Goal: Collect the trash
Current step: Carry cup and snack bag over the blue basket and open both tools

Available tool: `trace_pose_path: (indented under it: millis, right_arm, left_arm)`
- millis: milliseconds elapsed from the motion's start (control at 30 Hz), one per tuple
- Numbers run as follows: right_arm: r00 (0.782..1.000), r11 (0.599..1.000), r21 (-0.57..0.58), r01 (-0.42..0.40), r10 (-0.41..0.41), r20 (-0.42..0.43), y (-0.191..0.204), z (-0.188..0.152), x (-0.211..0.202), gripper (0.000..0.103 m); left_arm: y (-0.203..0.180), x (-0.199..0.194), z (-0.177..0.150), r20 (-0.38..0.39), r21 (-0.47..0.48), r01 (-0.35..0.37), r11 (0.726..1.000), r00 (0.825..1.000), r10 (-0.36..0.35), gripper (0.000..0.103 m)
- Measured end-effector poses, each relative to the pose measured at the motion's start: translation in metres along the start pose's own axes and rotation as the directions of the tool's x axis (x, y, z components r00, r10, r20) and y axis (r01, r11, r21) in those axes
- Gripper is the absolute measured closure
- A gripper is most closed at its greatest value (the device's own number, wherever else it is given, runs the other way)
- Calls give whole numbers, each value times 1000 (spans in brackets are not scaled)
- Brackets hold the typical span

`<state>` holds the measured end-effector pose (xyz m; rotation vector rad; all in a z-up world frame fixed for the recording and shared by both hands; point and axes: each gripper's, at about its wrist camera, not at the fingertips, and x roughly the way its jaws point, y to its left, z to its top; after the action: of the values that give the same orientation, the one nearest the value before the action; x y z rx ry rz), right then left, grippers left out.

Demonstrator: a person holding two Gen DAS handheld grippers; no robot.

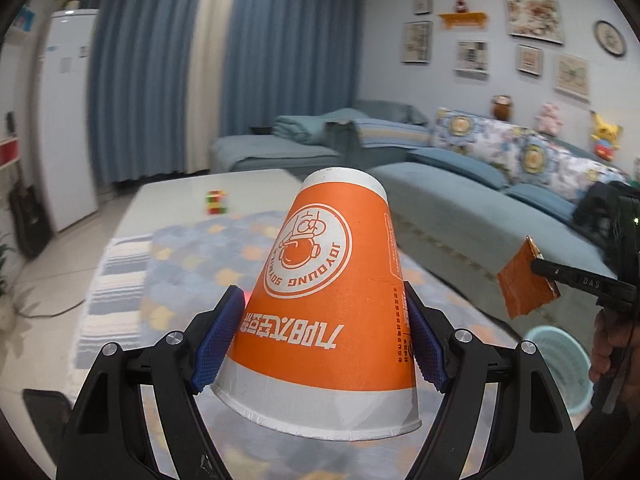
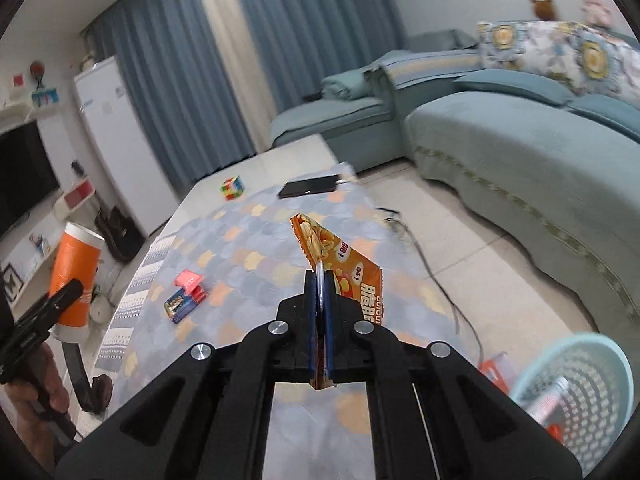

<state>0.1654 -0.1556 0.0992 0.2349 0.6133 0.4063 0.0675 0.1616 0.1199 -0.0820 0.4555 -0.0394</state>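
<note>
Right wrist view: right gripper clamped on snack wrapper above/left of mint basket, L gripper pinching inverted paper cup — risk: thin foil slips w/ fast swing, drops beside basket.

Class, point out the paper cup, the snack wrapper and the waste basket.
paper cup point(image 1: 320, 280): left wrist view, orange side wall.
snack wrapper point(image 2: 352, 268): right wrist view, printed front.
waste basket point(image 2: 592, 376): right wrist view, mesh inner wall.
</note>
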Motion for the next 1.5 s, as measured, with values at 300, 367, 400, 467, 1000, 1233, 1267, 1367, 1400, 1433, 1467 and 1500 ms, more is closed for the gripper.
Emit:
trace_pose_path:
  millis: [300, 367, 400, 467, 1000, 1233, 1267, 1367, 1400, 1433, 1467, 1500]
  right_arm:
    - [986, 971, 206, 117, -138, 90, -123, -39, -104, 101]
    - [978, 962, 227, 151, -180, 109, -142, -46, -121, 101]
    - [974, 959, 232, 163, -194, 115, -148, -50, -126, 101]
    - [964, 948, 244, 203, -238, 122, -163, -56, -136, 101]
    - [960, 856, 450, 253, -281, -4, -268, -90, -157, 97]
    - [948, 793, 537, 287, -314, -43, -288, -103, -154, 72]
    - [947, 780, 558, 281, -321, -29, -291, -105, -157, 55]
    - [950, 751, 611, 249, -313, -2, -297, -109, -161, 43]
    - [953, 747, 621, 235, -302, 2, -298, -108, -161, 43]
    - [959, 741, 636, 216, -285, 6, -300, -109, -160, 43]
    - [964, 736, 648, 198, -267, 8, -302, -110, -159, 43]
    - [968, 730, 658, 183, -252, 11, -302, -111, -157, 43]
  left_arm:
    - [-81, 1, -28, -51, 75, 252, 965, 967, -249, 28]
    - [-102, -2, -34, -61, 74, 314, 947, 949, -310, 28]
    - [-118, -4, -37, -65, 81, 349, 934, 936, -345, 28]
    - [-147, -8, -44, -73, 123, 395, 910, 918, -389, 28]
    - [-336, 95, -68, -309, -60, 643, 764, 715, -627, 28]
    - [-365, 140, -81, -442, -177, 637, 751, 630, -639, 25]
    - [-369, 141, -83, -458, -168, 630, 759, 632, -625, 25]
    - [-372, 137, -85, -475, -111, 623, 775, 651, -592, 20]
    - [-373, 134, -86, -473, -90, 622, 778, 661, -583, 20]
    - [-371, 132, -87, -471, -68, 617, 784, 673, -570, 19]
    - [-368, 131, -87, -475, -54, 601, 797, 687, -550, 19]
    - [-363, 129, -89, -480, -38, 586, 809, 699, -529, 19]
